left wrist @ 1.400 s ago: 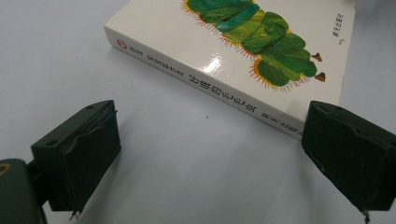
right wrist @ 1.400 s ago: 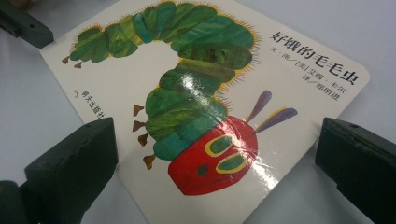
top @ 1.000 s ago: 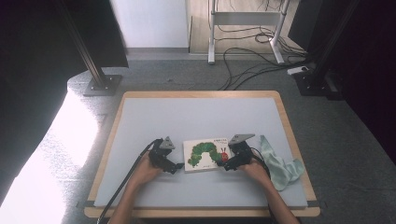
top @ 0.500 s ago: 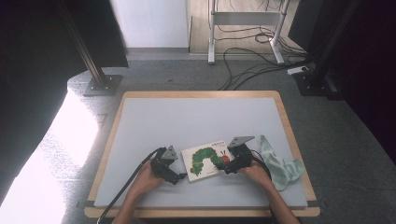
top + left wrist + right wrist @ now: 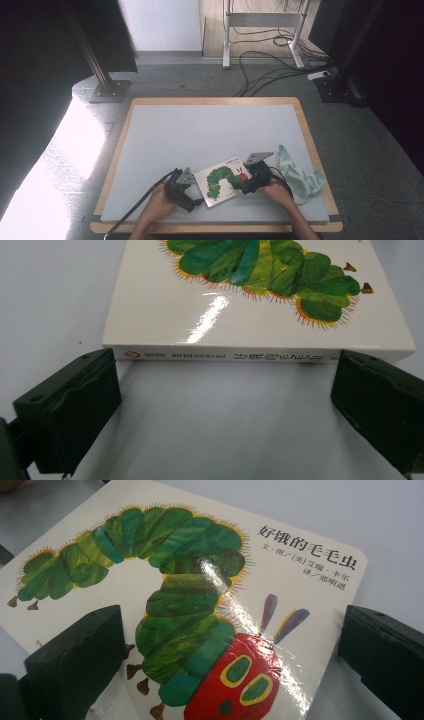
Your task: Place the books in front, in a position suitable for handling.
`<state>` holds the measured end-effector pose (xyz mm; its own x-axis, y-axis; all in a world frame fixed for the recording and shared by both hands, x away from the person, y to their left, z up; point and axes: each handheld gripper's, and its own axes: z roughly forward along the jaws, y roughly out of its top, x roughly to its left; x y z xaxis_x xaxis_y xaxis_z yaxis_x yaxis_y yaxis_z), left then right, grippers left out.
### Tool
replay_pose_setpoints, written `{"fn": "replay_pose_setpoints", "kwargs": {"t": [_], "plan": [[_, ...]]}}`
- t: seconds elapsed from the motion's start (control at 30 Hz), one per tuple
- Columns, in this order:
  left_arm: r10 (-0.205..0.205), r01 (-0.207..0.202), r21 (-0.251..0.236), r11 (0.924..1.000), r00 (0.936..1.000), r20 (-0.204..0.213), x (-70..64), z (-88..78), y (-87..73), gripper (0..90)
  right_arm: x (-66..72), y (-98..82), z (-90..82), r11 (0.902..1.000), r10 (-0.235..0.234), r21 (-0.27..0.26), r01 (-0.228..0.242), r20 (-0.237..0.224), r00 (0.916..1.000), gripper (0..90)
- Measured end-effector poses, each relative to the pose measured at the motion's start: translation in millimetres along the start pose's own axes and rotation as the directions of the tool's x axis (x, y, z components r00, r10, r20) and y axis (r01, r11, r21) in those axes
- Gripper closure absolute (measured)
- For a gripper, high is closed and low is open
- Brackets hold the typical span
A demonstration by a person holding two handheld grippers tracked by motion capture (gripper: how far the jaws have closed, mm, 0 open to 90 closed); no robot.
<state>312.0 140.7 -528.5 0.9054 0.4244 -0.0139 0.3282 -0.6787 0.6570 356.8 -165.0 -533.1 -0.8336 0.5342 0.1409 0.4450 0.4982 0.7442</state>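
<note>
Since a moment ago you've drawn both hands and the book [image 5: 223, 180] back toward your edge of the table [image 5: 210, 125], and the book has swung so its spine faces your left gripper [image 5: 187, 192]. That left gripper is spread wide, jaws flanking the spine [image 5: 240, 355] without touching it. Your right gripper [image 5: 250, 186] is wide open too, hovering over the cover by the caterpillar's red head [image 5: 235, 680]. The book lies flat near the front edge, with the green cloth [image 5: 300, 175] off to its right. To lift or open it cleanly, I'd keep the left jaws level with the spine, slide in square, and steady the cover with the right before closing.
</note>
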Motion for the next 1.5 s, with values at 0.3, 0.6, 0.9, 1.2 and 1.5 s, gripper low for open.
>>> {"fn": "replay_pose_setpoints", "kwargs": {"t": [0.3,0.6,0.9,1.2,1.5], "plan": [[-0.025,0.025,-0.005,0.9997,0.9991,-0.034,-6.7,-3.3,-3.0,2.1,9.2,3.6,-14.6,0.9980,-0.061,0.022,0.059,0.097,0.9934,4.4],[-0.010,0.010,-0.003,0.9999,0.9998,-0.017,-10.5,-4.2,-4.2,2.6,10.4,-1.0,-70.5,0.9973,-0.069,0.037,0.063,0.212,0.9747,8.8],[-0.020,0.020,-0.009,0.9998,0.9997,-0.016,-10.6,-3.7,-4.4,2.5,-11.3,-34.4,-135.5,0.9984,-0.011,0.056,-0.010,0.354,0.9350,8.3],[-0.019,0.019,-0.009,0.9998,0.9997,-0.016,-10.6,-3.7,-4.5,2.5,-34.9,-76.2,-153.9,0.9866,0.102,0.074,-0.146,0.417,0.9030,13.2],[-0.019,0.019,-0.010,0.9998,0.9997,-0.017,-10.7,-3.7,-4.6,2.6,-44.5,-88.9,-147.0,0.9801,0.125,0.090,-0.177,0.415,0.9013,36.7]]}}
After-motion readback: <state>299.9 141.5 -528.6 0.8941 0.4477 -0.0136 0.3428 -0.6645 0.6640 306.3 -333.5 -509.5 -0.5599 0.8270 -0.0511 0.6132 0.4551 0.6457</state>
